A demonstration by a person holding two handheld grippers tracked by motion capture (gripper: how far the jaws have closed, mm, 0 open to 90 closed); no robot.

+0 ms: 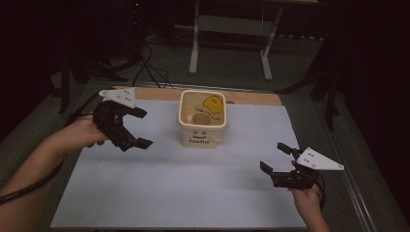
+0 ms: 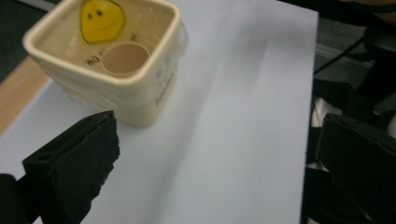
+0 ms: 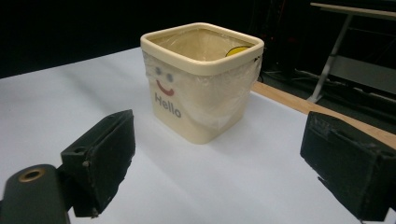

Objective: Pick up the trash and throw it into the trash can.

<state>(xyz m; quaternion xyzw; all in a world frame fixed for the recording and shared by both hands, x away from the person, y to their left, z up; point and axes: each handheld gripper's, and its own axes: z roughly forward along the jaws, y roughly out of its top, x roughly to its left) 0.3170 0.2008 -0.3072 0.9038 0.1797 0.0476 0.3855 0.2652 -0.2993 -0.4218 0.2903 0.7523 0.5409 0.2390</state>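
The left gripper [image 1: 137, 128] has its jaws spread wide, empty, and the cream square plastic tub [image 1: 202, 118] printed "Hello" stands ahead of them, near but untouched. The right gripper [image 1: 274, 158] likewise holds its jaws apart, well short of the tub, on the white counter [image 1: 183, 193].

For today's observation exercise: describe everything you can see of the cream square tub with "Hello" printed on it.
The cream square plastic tub stands upright on the white sheet, near its far edge. It has a thick rounded rim and a clear film liner folded over its sides. A smiling face and "Hello" mark the front. Inside lie a yellow smiley disc and a round tan piece. Neither open gripper touches it.
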